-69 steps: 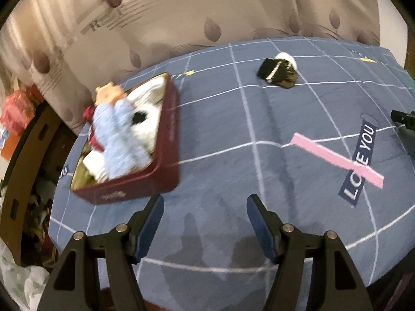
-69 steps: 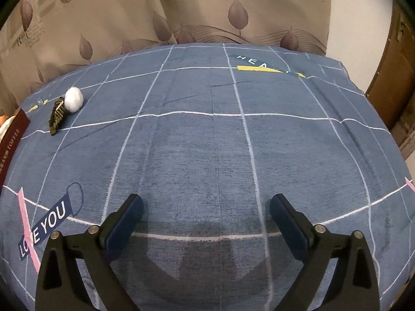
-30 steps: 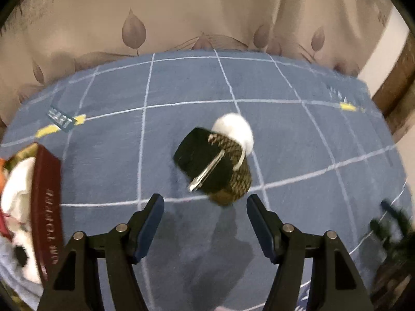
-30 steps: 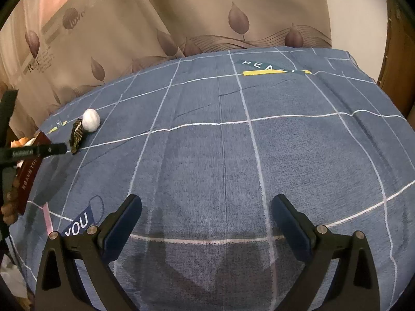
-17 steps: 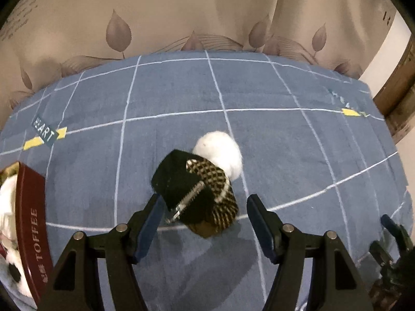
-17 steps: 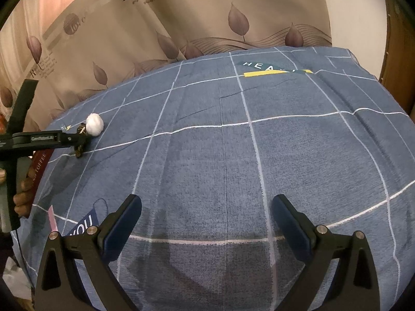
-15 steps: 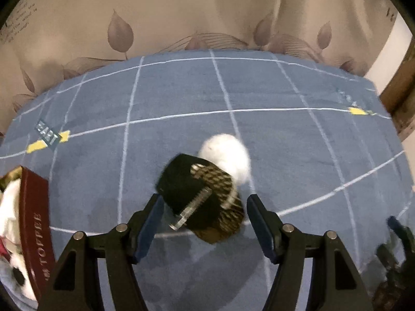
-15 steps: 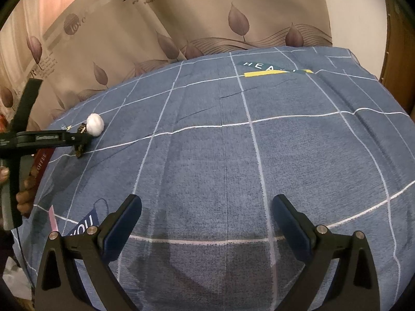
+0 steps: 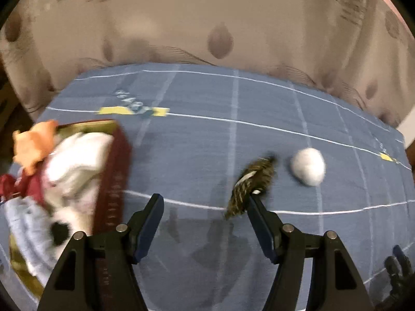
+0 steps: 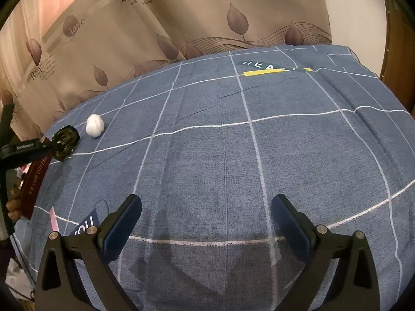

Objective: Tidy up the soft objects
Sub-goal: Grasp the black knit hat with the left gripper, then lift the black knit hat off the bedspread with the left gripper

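Note:
My left gripper (image 9: pixel 205 207) is open above the blue bedspread (image 9: pixel 197 150), with nothing between its fingers. A dark checked soft pouch (image 9: pixel 255 178) stands tipped on edge against its right fingertip (image 9: pixel 255 208). A white fluffy ball (image 9: pixel 308 169) lies just right of the pouch, apart from it. At the left, a red tin (image 9: pixel 114 176) holds several plush toys (image 9: pixel 75 163). The right wrist view shows the pouch (image 10: pixel 66 138) at the left gripper's tip, the ball (image 10: pixel 94 125) and the tin (image 10: pixel 36 178). My right gripper (image 10: pixel 206 223) is open and empty over bare bedspread.
A beige leaf-print curtain (image 10: pixel 181 20) hangs behind the bed. The bed edge drops off at the left by the tin, where a hand (image 10: pixel 13 204) holds the left gripper. Wooden furniture (image 10: pixel 399 51) stands at the right. A printed label (image 10: pixel 275 68) marks the far bedspread.
The left gripper swung left towards the tin. The pouch left the gap between its fingers, tipped on edge at the right fingertip and parted from the ball. The right gripper stayed put.

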